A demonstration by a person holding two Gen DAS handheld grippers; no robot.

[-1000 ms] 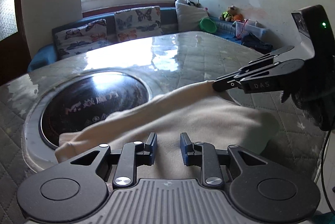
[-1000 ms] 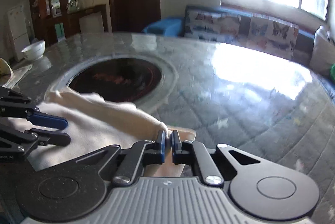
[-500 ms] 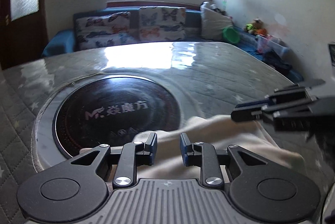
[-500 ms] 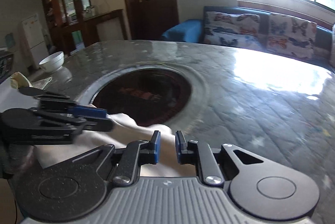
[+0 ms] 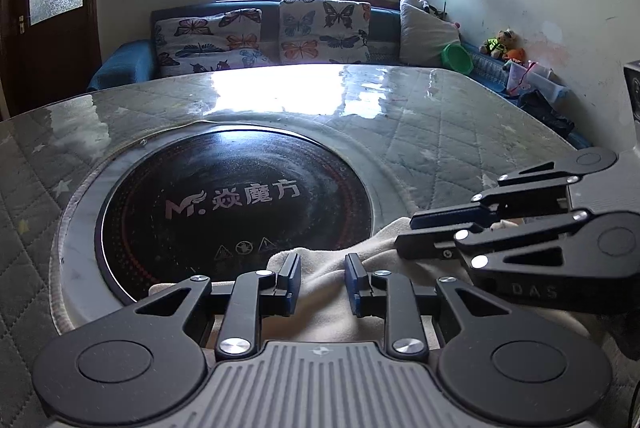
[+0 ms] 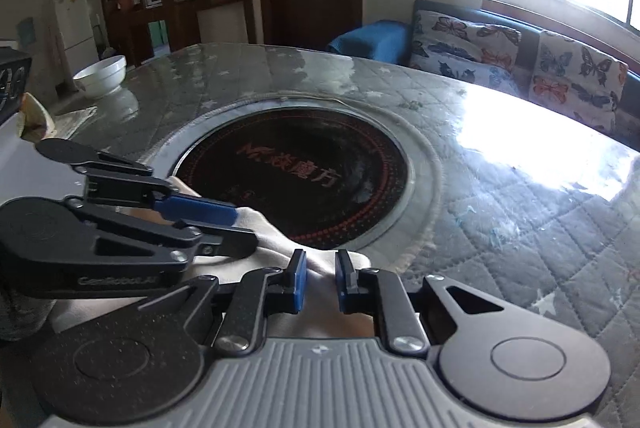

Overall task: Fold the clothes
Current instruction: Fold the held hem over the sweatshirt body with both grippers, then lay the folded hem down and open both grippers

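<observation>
the cream garment (image 5: 320, 292) lies bunched at the near edge of the table (image 5: 460, 131), overlapping the near rim of the round black cooktop (image 5: 236, 207). the left gripper (image 5: 322, 282) and the right gripper (image 6: 320, 282) both hover over the garment, jaws parted narrowly, gripping nothing.

The round black cooktop (image 5: 236, 216) set in the table bore a pale "M." logo followed by Chinese characters 焱魔方 (with small warning symbols beneath). The right gripper (image 5: 404, 234) showed "DAS"; the left gripper (image 6: 236, 228) carried blurred lettering, unreadable.
</observation>
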